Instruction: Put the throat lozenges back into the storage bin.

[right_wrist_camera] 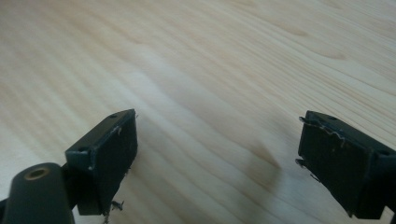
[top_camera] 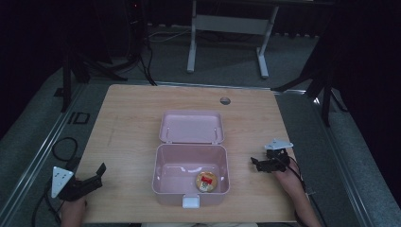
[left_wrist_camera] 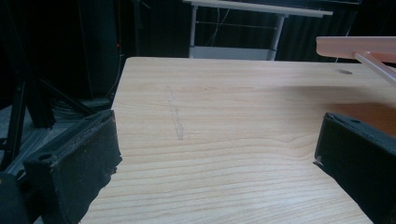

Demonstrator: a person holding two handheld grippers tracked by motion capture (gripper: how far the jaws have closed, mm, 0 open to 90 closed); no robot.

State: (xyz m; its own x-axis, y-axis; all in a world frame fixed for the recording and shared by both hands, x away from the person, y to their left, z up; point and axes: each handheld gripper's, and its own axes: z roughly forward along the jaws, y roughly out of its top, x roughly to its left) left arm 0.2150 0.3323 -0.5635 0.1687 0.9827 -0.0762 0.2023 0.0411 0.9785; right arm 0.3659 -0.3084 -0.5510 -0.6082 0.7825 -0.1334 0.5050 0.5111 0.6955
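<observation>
The left gripper [top_camera: 97, 174] rests at the table's [top_camera: 132, 118] near-left corner, jaws wide apart and holding nothing. Between the hands stands the pink plastic box [top_camera: 190, 178], lid [top_camera: 191, 126] thrown back, with a small round tin [top_camera: 206, 181] in its near-right part; the box looks light, stiff and smooth, best gripped by a thin wall or the white latch [top_camera: 191, 202]. The right gripper [top_camera: 256, 163], just right of the box, also gapes empty.
</observation>
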